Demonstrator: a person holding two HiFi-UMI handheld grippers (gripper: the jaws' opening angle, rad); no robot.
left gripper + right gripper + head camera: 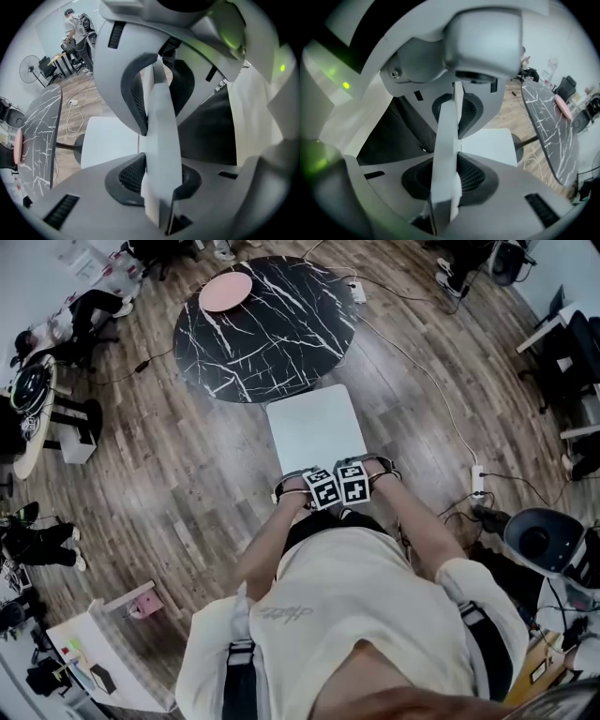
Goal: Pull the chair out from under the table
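The white chair (314, 427) stands just in front of the round black marble table (267, 324), its seat showing almost whole beside the table's rim. Both grippers sit side by side at the chair's near edge, under their marker cubes. My left gripper (322, 488) is shut on the thin white chair back (161, 126), which runs upright between its jaws. My right gripper (353, 482) clamps the same chair back (447, 140). The seat (110, 140) (487, 145) lies beyond the jaws in both gripper views.
A pink plate (225, 292) lies on the table's far side. A power strip (478, 479) with cables lies on the wood floor to the right, next to a black office chair (544, 540). Desks and stools line the left edge. A person (70, 23) stands far off.
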